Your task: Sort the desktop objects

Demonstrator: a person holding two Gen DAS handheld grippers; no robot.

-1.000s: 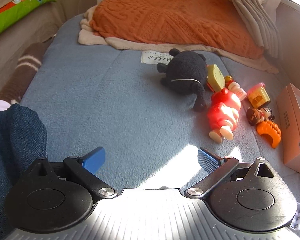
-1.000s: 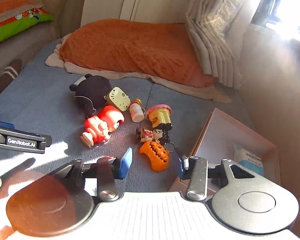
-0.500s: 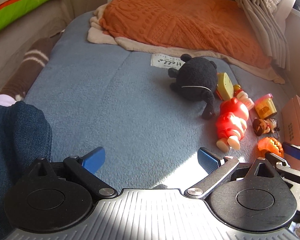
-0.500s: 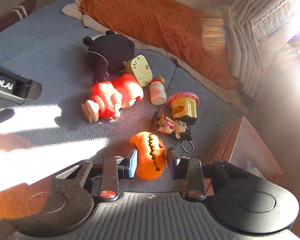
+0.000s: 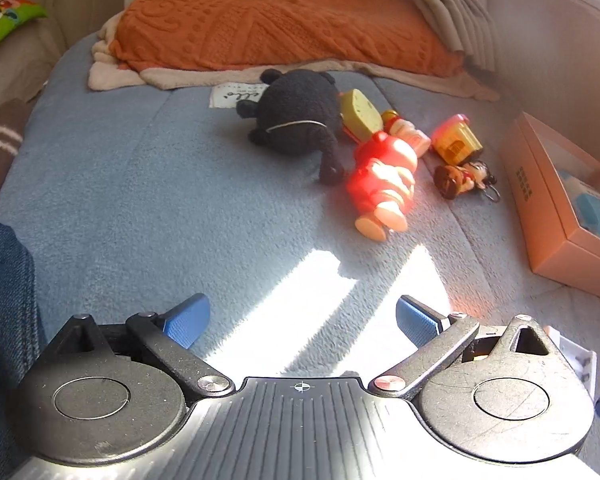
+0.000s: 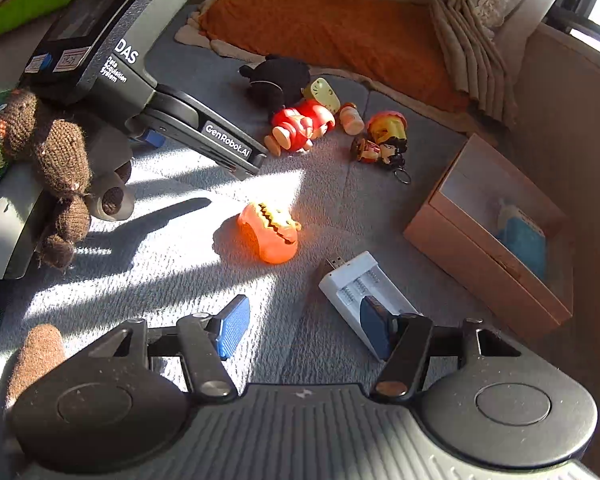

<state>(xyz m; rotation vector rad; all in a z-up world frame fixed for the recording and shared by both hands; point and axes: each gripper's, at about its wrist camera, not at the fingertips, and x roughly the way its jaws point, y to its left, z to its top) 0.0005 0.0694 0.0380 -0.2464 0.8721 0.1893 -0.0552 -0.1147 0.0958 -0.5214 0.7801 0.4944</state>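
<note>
An orange pumpkin toy (image 6: 270, 232) lies alone on the blue-grey mat, ahead of my open, empty right gripper (image 6: 304, 330). A white battery charger (image 6: 362, 292) lies by the right fingertip. Farther off lie a black plush (image 5: 298, 114) (image 6: 278, 78), a red figure (image 5: 384, 180) (image 6: 302, 122), a yellow clock toy (image 5: 360, 114), a small bottle (image 6: 350, 116), a yellow pink-topped toy (image 5: 456, 140) and a doll keychain (image 5: 462, 178). My left gripper (image 5: 302, 318) is open and empty, well short of the toys.
An open tan cardboard box (image 6: 488, 236) (image 5: 556, 208) with a blue item inside stands at the right. An orange blanket (image 5: 284, 16) lies at the back. The left gripper's body (image 6: 140, 76) and a brown knitted toy (image 6: 56, 160) fill the right wrist view's left.
My right gripper had closed around the pumpkin; now it is pulled back and open, and the pumpkin lies nearer on the mat, away from the other toys. The left gripper shifted right.
</note>
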